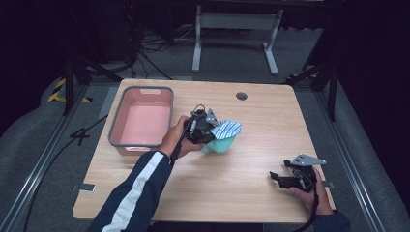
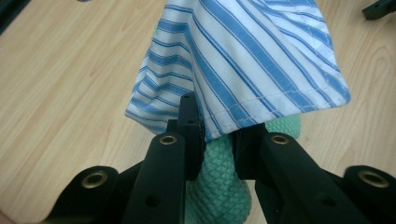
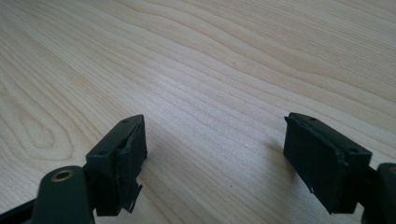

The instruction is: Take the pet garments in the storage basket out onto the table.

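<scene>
We see a matt wood-grain tabletop, smooth striped woven cloth, and textured green knit cloth.

Green cloth mostly hidden under striped cloth.

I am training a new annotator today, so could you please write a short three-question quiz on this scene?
1. True or false: the right gripper holds a cloth.
2. Which cloths sit between the left gripper's jaws? A) striped cloth and green cloth B) striped only C) none
3. Fill in: the pink bin lies to the person's ____ of the cloths.

Key: 1 false, its jaws are apart over bare table. 2 A. 3 left.
</scene>
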Motion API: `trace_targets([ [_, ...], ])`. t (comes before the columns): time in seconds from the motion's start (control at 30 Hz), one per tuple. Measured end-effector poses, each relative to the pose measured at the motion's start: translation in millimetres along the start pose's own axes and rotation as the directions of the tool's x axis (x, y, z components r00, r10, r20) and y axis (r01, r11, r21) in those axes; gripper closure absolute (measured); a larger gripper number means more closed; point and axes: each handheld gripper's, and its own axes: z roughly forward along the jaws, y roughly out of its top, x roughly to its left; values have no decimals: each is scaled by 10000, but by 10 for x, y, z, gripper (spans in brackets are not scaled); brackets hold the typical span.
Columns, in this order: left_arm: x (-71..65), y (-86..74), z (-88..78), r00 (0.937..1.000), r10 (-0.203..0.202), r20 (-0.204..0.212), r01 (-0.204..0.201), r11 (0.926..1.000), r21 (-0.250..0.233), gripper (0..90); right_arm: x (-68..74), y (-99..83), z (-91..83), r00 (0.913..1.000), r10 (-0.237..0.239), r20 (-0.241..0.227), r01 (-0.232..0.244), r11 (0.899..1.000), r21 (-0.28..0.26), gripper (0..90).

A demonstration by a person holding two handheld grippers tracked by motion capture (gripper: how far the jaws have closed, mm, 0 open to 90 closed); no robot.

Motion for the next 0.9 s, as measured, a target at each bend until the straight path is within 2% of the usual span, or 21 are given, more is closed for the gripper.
trace_targets([
  [0.13, -33, 8, 132, 10000, 34, -15, -34, 9998, 182, 773, -1, 0, 0, 10000, 6, -7, -6, 10000, 0, 221],
  [0.33, -92, -20, 291, 9998, 57, 181, -64, 9993, 365, 757, 0, 0, 0, 10000, 1, -4, -1, 10000, -1, 221],
  [0.4, -113, -29, 326, 9999, 107, 89, -111, 9990, 437, 747, -1, 0, 0, 10000, 4, -5, -4, 10000, -1, 222],
  [0.6, -173, -80, 449, 9988, 168, 450, -201, 9972, 718, 705, 0, 0, 0, 10000, -8, 5, 8, 10000, 5, 221],
  [0.73, -188, -114, 450, 9980, 62, 630, -101, 9980, 617, 554, 0, 0, 0, 10000, 1, -1, -1, 10000, 1, 221],
  [0.8, -188, -114, 426, 9980, 31, 637, -75, 9975, 697, 425, 0, 0, 0, 10000, 0, -2, 0, 10000, 0, 221],
  [0.83, -197, -127, 373, 9986, 5, 532, -27, 9991, 414, 379, 0, 0, 0, 10000, 7, -7, -7, 10000, -1, 221],
  [0.9, -197, -129, 353, 9985, 38, 545, -55, 9995, 324, 345, 0, 0, 0, 10000, 3, -4, -3, 10000, 1, 221],
])
